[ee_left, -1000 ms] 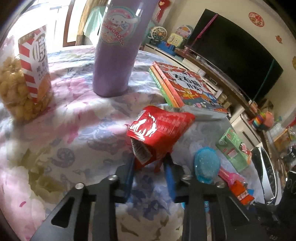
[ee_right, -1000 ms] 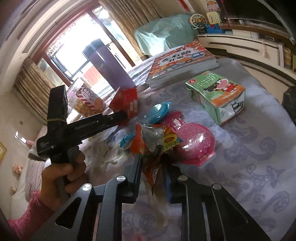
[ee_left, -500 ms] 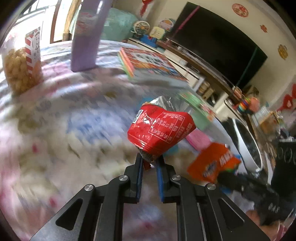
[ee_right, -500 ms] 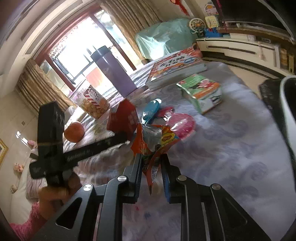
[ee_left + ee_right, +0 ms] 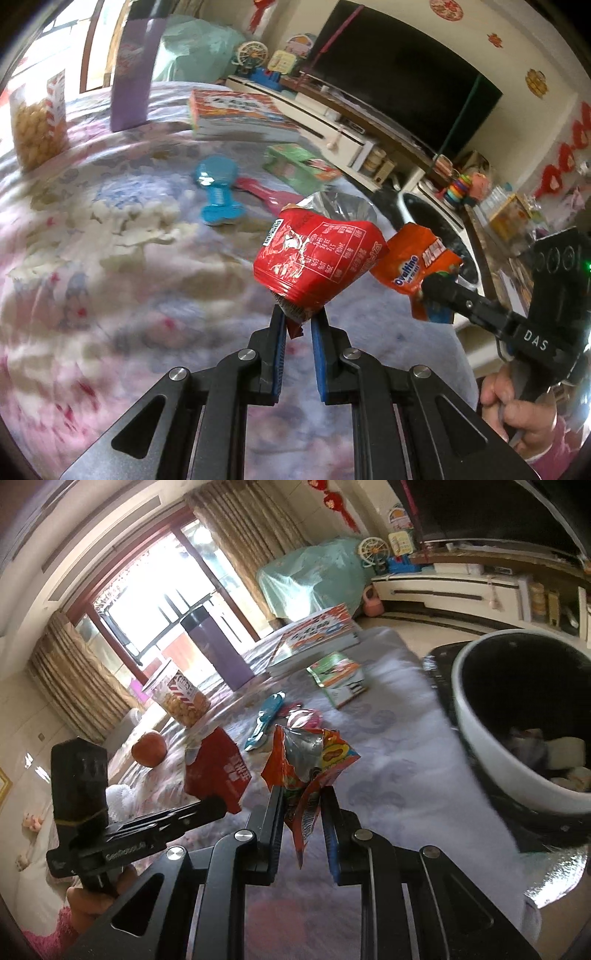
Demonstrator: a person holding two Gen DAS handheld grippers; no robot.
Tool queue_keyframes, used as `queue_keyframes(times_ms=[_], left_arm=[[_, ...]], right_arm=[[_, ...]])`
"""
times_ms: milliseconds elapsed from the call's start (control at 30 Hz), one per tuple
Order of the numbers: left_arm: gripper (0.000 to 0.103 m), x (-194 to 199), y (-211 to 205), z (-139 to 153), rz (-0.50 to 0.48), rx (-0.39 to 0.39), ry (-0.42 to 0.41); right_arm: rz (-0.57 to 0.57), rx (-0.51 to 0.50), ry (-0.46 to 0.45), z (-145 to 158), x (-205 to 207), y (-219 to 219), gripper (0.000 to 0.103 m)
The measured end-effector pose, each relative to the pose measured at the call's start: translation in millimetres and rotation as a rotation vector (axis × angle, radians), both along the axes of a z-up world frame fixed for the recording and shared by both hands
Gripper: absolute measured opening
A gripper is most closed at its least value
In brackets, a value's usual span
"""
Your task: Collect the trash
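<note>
My left gripper (image 5: 298, 325) is shut on a crumpled red snack wrapper (image 5: 317, 266) and holds it up above the flowered tablecloth (image 5: 110, 258). My right gripper (image 5: 303, 805) is shut on an orange Ovaltine wrapper (image 5: 310, 760), also lifted. Each shows in the other's view: the orange wrapper (image 5: 417, 266) just right of the red one, and the red wrapper (image 5: 218, 775) to the left. A white trash bin (image 5: 495, 746) with a dark inside and some white scraps stands at the right, off the table's edge.
On the table lie a blue toy (image 5: 218, 188), a pink toy (image 5: 262, 192), a green carton (image 5: 299, 166), a stack of books (image 5: 240, 114), a purple tumbler (image 5: 133, 74), a snack jar (image 5: 37, 122) and an orange fruit (image 5: 149, 748). A TV cabinet (image 5: 461, 590) stands behind.
Both grippers have lifted their wrappers off the table and swung right toward the bin. The bin has come into the right wrist view. The wrappers now hang close together.
</note>
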State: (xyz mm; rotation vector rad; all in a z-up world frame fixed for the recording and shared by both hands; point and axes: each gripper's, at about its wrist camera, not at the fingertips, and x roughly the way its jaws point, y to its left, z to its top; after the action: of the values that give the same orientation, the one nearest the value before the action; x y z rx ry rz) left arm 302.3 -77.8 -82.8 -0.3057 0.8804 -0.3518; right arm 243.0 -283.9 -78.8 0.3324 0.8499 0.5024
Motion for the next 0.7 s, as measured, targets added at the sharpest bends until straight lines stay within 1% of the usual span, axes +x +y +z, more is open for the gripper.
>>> queue_keyframes(times_ms=[233, 467, 567, 700], left_arm=[[0.012, -16, -35, 15, -0.054, 0.009, -0.024], [0.012, -15, -66, 17, -0.096, 0.022, -0.024], [0.012, -16, -78, 18, -0.110, 0.041, -0.027], [0.012, -19, -95, 22, -0.115, 0.100, -0.044]], right_arm=[[-0.056, -0.004, -0.025, 10, -16, -35, 0.020], [-0.122, -0.011, -0.035, 14, -28, -71, 0.020], [-0.141, -0.016, -0.037, 15, -31, -83, 0.020], [-0.167, -0.016, -0.043, 16, -35, -96, 0.020]])
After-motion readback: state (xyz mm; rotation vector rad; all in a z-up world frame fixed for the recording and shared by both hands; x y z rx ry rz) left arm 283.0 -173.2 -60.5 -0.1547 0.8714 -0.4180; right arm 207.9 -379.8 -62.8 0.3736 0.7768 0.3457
